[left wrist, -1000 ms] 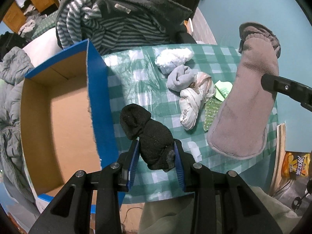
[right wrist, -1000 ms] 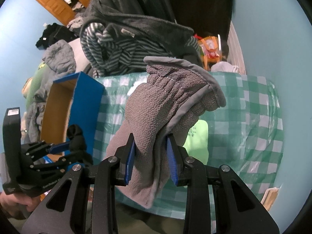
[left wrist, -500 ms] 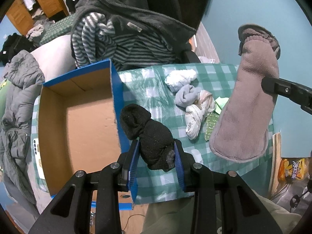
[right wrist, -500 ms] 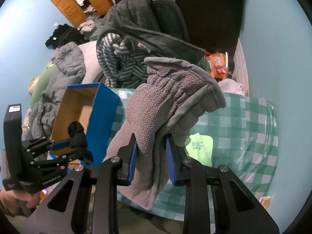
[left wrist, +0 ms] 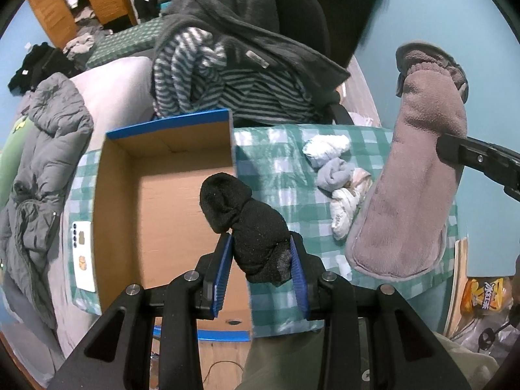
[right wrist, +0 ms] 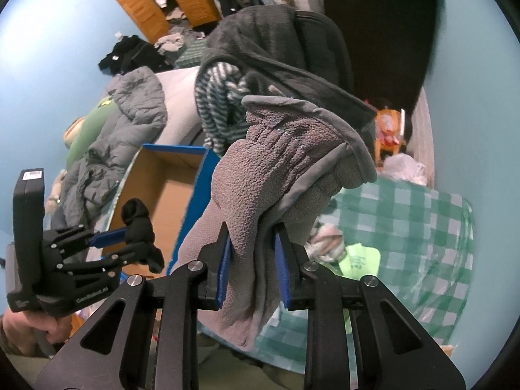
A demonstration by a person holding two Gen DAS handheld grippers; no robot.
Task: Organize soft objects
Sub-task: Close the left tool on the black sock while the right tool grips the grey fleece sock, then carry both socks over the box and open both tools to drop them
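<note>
My left gripper [left wrist: 260, 253] is shut on a rolled black sock [left wrist: 250, 224] and holds it in the air over the right wall of an open cardboard box with blue edges [left wrist: 162, 208]. My right gripper [right wrist: 253, 253] is shut on a large grey fleece sock [right wrist: 276, 178], held up above the table; it also shows in the left wrist view [left wrist: 416, 178]. The left gripper with the black sock [right wrist: 139, 224] shows at the left of the right wrist view, beside the box [right wrist: 156, 191]. A white sock bundle [left wrist: 326, 146], a grey-blue sock [left wrist: 334, 175] and a white patterned sock [left wrist: 344, 208] lie on the table.
The table has a green checked cloth [left wrist: 276, 169]. A chair piled with a striped top and dark fleece [left wrist: 234, 74] stands behind it. A grey jacket [left wrist: 42, 162] and a white phone [left wrist: 83, 256] lie left of the box. A light green item [right wrist: 360, 260] lies on the cloth.
Both grippers have risen and pulled back from the table. The left gripper with the black sock has shifted left, from beside the box's right wall to over it.
</note>
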